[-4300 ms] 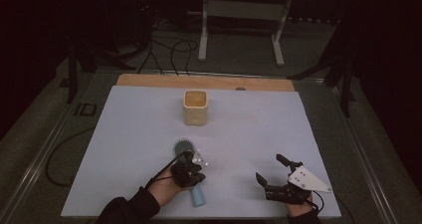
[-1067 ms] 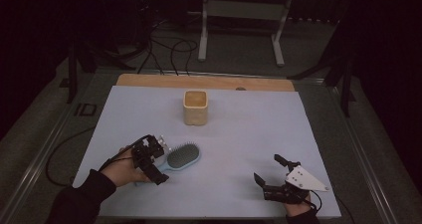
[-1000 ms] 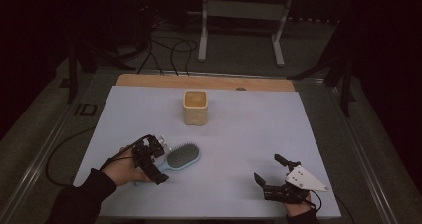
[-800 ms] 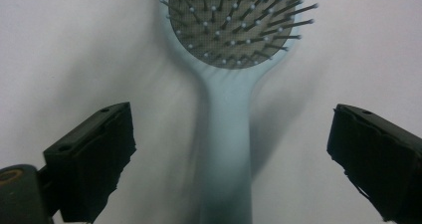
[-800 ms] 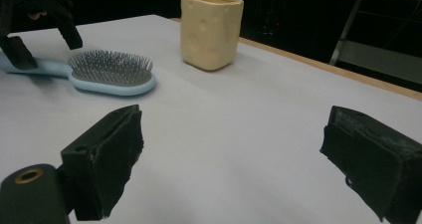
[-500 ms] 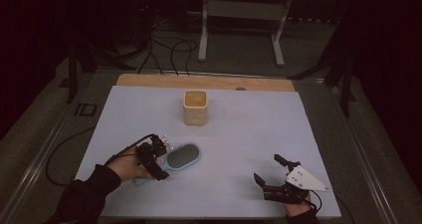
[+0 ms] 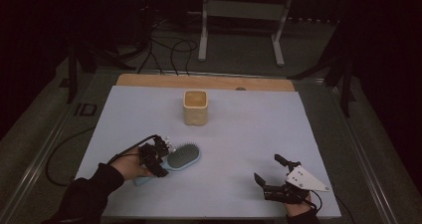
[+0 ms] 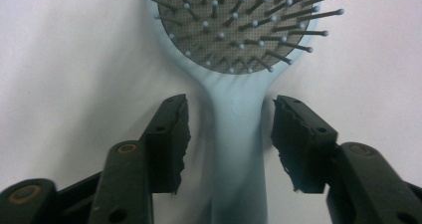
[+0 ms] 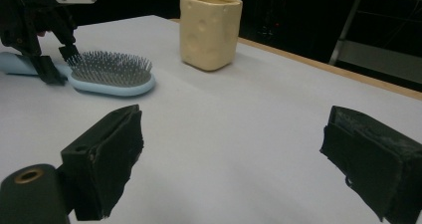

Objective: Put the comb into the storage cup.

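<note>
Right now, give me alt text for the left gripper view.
The left claw straddles the pale blue handle of a hairbrush lying bristles-up on a white table; its jaws have just been closing, with gaps left on both sides.

- A pale blue hairbrush (image 8: pixel 238 129) lies bristles-up on the white table cover (image 8: pixel 64 50), its head at the top of the left gripper view and its handle running down toward the camera.
- The left gripper (image 8: pixel 230 139) straddles that handle, one black jaw on each side.
- The jaws have just been closing on the handle, yet a sliver of gap shows at each pad (image 8: pixel 171 139).
- The pad edges look ragged and chipped.
</note>
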`<control>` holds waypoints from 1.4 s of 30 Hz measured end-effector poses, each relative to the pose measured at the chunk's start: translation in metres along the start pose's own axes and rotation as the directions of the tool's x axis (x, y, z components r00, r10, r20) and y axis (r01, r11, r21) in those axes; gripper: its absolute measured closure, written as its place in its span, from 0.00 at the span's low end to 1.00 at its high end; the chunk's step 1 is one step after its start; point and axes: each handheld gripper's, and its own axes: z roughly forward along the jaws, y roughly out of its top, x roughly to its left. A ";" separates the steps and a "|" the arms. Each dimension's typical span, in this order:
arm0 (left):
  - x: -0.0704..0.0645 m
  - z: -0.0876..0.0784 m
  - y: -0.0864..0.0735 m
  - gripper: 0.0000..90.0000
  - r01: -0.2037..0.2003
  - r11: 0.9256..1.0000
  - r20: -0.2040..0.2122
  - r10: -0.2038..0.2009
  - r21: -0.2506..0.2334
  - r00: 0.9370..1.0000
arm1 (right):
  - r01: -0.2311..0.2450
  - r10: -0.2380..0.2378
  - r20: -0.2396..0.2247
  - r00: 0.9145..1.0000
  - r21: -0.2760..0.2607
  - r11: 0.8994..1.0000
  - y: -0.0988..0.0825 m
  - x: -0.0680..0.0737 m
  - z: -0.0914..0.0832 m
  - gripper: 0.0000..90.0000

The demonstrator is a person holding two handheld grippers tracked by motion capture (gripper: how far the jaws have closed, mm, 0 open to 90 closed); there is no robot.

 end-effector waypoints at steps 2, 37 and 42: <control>0.000 0.000 0.000 0.59 -0.002 1.000 0.010 0.002 0.003 1.000 | 0.002 -0.002 0.000 1.000 0.001 1.000 0.000 0.000 0.000 0.10; -0.004 -0.014 -0.008 0.78 0.024 0.989 0.008 -0.024 -0.147 1.000 | -0.001 0.001 0.003 1.000 0.000 1.000 0.000 0.000 0.000 0.10; -0.004 -0.027 -0.010 0.78 0.030 0.973 0.016 -0.028 -0.227 1.000 | 0.000 0.000 0.003 1.000 0.000 1.000 0.000 0.000 0.000 0.10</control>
